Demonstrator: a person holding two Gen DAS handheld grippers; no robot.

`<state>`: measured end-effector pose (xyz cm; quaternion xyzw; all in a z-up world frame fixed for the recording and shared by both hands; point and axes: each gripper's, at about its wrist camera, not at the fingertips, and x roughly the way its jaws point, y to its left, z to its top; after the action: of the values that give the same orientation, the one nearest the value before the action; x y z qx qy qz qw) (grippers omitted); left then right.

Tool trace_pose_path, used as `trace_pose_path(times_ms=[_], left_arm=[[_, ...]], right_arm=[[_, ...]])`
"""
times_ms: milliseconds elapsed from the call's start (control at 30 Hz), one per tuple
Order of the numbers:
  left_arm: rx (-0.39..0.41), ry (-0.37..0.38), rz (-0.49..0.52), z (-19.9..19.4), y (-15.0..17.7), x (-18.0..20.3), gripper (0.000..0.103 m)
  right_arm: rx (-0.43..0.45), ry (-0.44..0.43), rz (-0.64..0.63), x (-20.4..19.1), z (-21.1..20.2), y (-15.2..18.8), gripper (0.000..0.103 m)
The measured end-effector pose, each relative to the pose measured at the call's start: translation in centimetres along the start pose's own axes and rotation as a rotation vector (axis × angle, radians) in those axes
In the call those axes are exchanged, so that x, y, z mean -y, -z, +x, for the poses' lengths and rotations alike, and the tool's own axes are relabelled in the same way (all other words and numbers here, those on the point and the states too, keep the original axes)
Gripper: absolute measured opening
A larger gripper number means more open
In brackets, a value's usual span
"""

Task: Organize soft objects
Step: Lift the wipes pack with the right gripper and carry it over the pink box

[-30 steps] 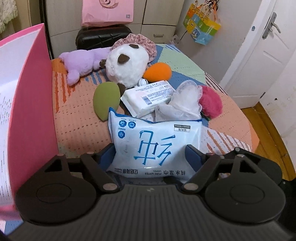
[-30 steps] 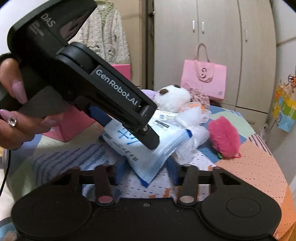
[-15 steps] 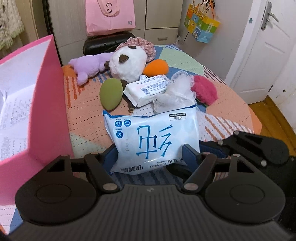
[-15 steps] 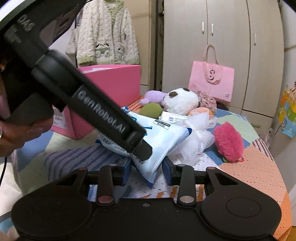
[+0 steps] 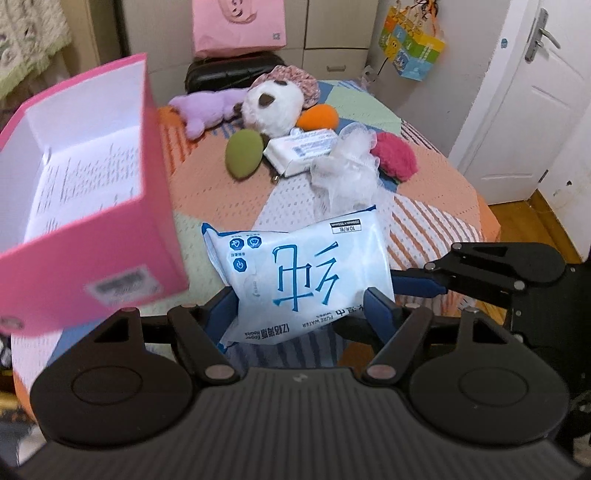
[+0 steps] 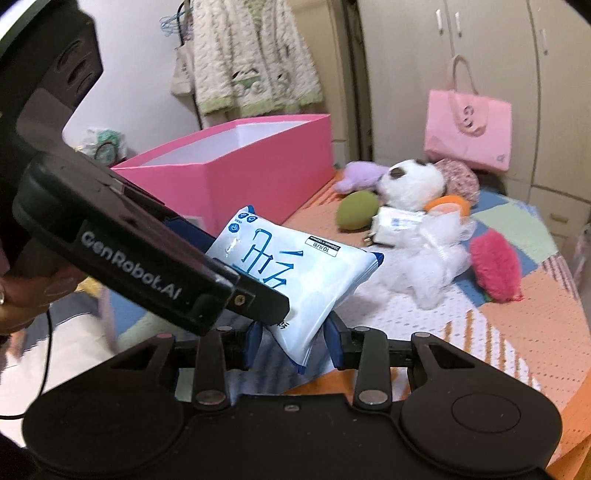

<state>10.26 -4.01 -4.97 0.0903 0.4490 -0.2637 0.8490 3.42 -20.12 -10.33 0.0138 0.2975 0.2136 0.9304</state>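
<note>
A blue-and-white wet wipes pack (image 5: 303, 273) hangs above the bedspread. My left gripper (image 5: 299, 314) is shut on it across its width, and my right gripper (image 6: 293, 339) is shut on its right end. In the right wrist view the pack (image 6: 295, 266) tilts up toward the open pink box (image 6: 258, 158). The box (image 5: 92, 240) stands at the left, white inside. Further back lie a purple plush (image 5: 207, 107), a panda plush (image 5: 273, 107), an orange toy (image 5: 317, 116), a green toy (image 5: 243, 155), a tissue pack (image 5: 303, 147), a white mesh puff (image 5: 343, 170) and a pink fluffy toy (image 5: 393, 158).
A black suitcase (image 5: 229, 70) and a pink bag (image 5: 240, 26) sit behind the bed by the wardrobe. A white door (image 5: 517, 110) and wooden floor (image 5: 524, 218) lie past the bed's right edge. A person's hand (image 6: 22, 295) holds the left tool.
The right jaws narrowed onto the pack's end. Both grippers rose with the pack, which left the bedspread. The left view drew back and the pink box now shows its inside.
</note>
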Motion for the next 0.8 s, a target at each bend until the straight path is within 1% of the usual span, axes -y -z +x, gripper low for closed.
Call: trace_pose_path(times_ms=[100, 200, 567, 800], left_arm=[[-0.030, 0.019, -0.053, -1.1, 0.6, -0.9, 0.074], [-0.031, 0.013, -0.085, -2.5, 1.5, -1.5, 0.074], [0.008, -0.020, -0.174, -8.9, 4.1, -4.0, 0.074], [0.047, -0.045, -0.204, -11.9, 3.9, -5.8, 0.074]], right_arm=[[-0.054, -0.047, 0.005, -0.7, -0.3, -0.7, 0.042], [-0.084, -0.082, -0.014, -1.9, -0.8, -1.1, 0.042], [-0.089, -0.177, -0.123, -7.2, -2.7, -3.5, 0.042], [-0.096, -0.228, -0.163, -9.4, -2.7, -5.8, 0.042]])
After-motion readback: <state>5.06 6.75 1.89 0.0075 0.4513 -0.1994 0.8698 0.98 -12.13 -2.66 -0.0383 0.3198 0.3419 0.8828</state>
